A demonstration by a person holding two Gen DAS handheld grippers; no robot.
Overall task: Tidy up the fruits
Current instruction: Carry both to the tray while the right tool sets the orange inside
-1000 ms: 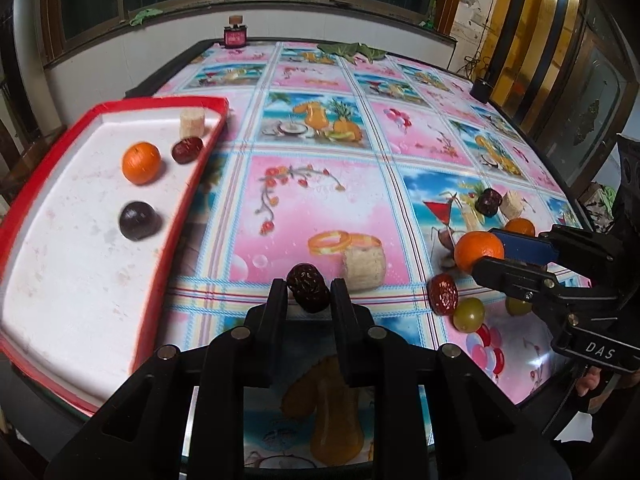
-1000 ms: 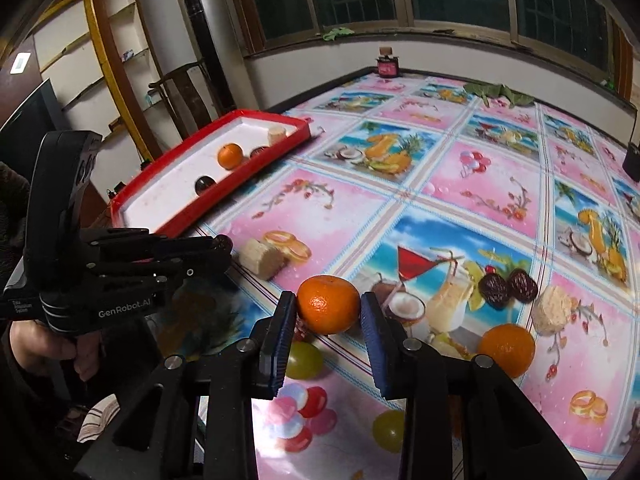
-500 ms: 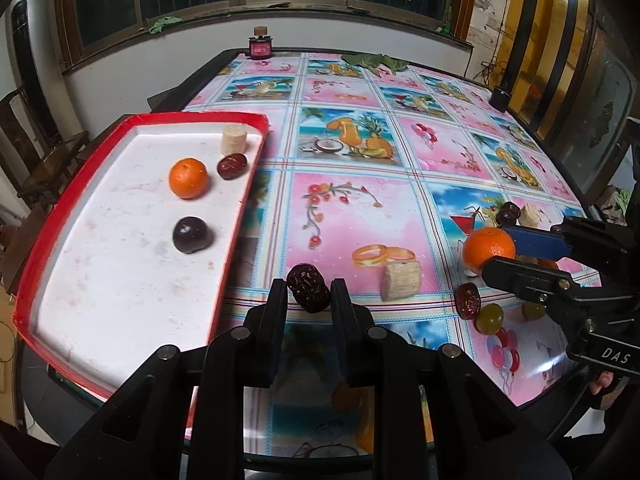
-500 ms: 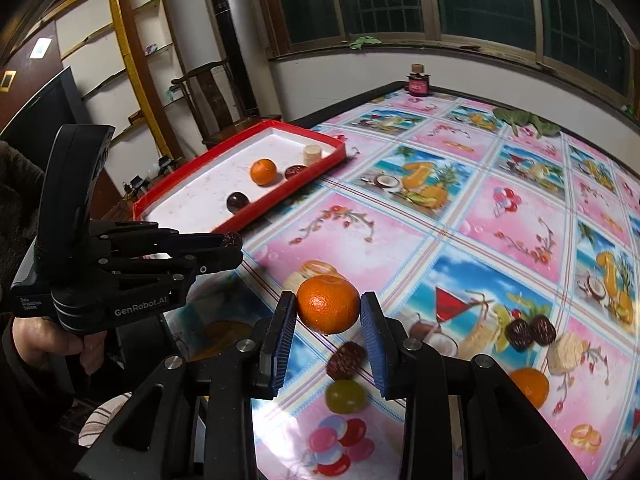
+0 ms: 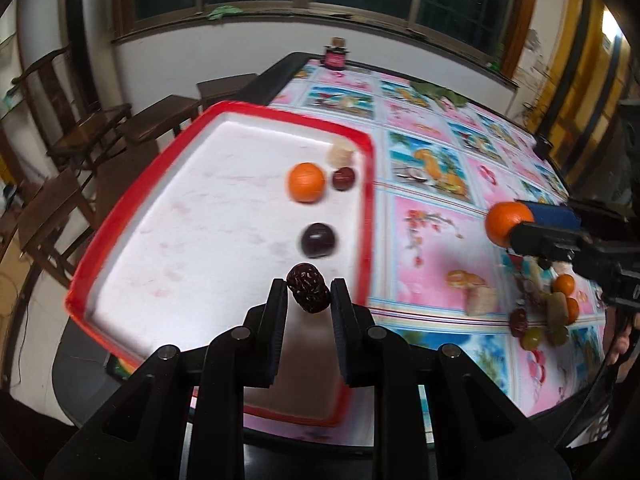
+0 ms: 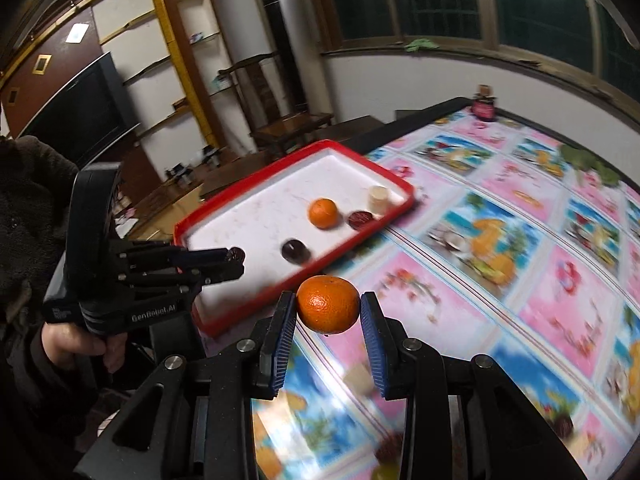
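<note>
My left gripper (image 5: 309, 295) is shut on a wrinkled dark red date (image 5: 309, 293) and holds it over the near right part of the red-rimmed white tray (image 5: 160, 216). The tray holds an orange (image 5: 306, 182), a red date (image 5: 343, 178), a dark plum (image 5: 317, 240) and a pale cylinder piece (image 5: 340, 154). My right gripper (image 6: 328, 312) is shut on an orange (image 6: 328, 309) above the table, just right of the tray's rim (image 6: 320, 264). The left gripper also shows in the right wrist view (image 6: 236, 260).
Loose fruit lies on the patterned tablecloth at the right: a pale piece (image 5: 482, 302), a red date (image 5: 519, 322), green grapes (image 5: 532, 338) and small oranges (image 5: 564, 284). A small jar (image 5: 336, 56) stands at the table's far edge. Wooden chairs (image 5: 92, 128) stand left of the table.
Both grippers have moved left with their fruit. The left one now holds the date over the tray instead of over the tablecloth; the right one has carried the orange close to the tray's rim.
</note>
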